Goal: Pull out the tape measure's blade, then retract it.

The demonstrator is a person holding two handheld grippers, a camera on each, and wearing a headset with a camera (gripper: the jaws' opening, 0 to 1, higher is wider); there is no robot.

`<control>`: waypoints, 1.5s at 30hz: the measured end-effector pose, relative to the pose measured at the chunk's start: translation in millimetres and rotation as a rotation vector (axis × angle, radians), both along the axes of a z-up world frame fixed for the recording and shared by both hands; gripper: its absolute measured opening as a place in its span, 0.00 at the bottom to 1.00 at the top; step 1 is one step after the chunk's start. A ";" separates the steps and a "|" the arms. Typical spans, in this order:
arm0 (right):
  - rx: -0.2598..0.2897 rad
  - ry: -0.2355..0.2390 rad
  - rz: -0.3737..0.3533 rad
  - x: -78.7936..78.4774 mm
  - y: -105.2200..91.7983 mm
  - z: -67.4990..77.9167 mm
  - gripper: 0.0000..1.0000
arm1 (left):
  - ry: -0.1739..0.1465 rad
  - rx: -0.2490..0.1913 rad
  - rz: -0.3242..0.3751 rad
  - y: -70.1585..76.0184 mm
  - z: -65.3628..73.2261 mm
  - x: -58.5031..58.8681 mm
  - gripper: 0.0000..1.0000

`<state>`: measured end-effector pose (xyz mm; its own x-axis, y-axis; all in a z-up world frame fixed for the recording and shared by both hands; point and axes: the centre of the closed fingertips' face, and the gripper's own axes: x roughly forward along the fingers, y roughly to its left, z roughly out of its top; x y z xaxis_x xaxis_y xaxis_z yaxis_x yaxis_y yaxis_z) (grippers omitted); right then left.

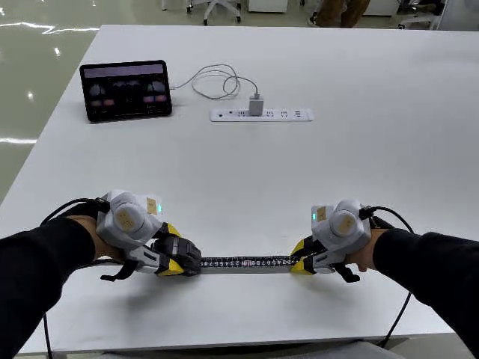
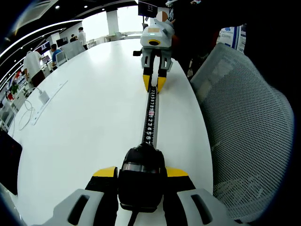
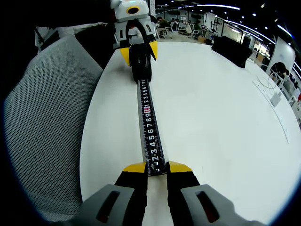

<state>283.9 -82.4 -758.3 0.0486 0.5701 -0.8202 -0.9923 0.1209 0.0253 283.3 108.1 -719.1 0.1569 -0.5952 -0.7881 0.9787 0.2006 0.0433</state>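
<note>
Left claw (image 1: pixel 178 256) and right claw (image 1: pixel 301 264) clamped, facing each other.

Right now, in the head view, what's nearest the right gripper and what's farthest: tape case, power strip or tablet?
From the right gripper:
1. Tape case, left, at the blade's other end.
2. Power strip, farther back, mid-table.
3. Tablet, back left.
</note>
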 end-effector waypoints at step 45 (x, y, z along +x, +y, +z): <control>-0.002 0.011 -0.034 1.0 -32.0 -0.4 0.10 | 0.010 0.000 0.003 -0.5 -0.1 -1.5 0.33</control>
<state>284.9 -114.4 -758.6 0.0594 0.5667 -0.8218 -0.9873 0.1550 0.0355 281.7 107.6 -719.2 0.1507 -0.5950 -0.7895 0.9785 0.2035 0.0334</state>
